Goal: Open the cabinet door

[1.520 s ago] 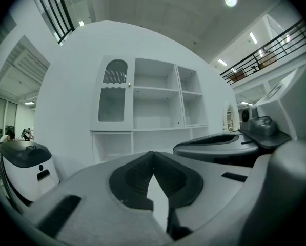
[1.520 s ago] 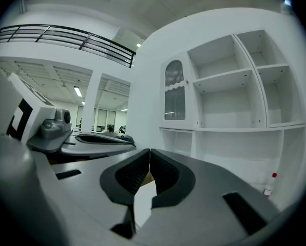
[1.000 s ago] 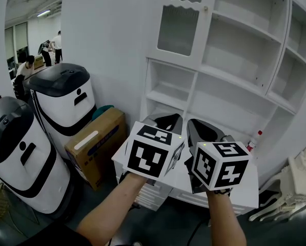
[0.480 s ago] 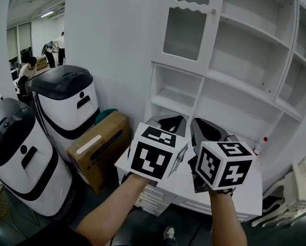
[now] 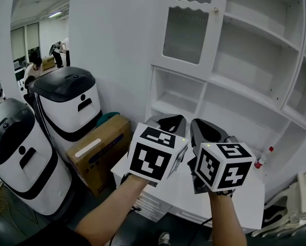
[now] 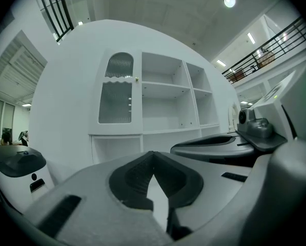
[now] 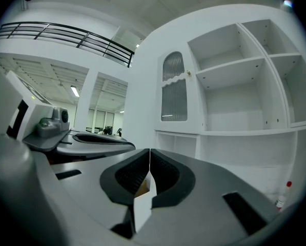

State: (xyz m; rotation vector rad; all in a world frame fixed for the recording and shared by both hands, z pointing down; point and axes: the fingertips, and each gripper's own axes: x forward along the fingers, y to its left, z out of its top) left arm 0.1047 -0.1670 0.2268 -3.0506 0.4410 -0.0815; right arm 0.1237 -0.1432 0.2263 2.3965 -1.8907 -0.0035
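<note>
The cabinet door (image 5: pixel 186 27) hangs closed above and ahead of the left hand-held gripper (image 5: pixel 165 122) and the right hand-held gripper (image 5: pixel 206 129). Both have their jaws pressed together on nothing. A bottle (image 5: pixel 263 158) stands at the cabinet's lower right.

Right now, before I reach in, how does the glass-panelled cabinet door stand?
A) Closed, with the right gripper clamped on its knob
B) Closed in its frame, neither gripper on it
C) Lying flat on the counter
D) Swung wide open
B: the cabinet door sits closed in its frame with its knob free, and the left gripper and right gripper are both shut on nothing, short of it.
</note>
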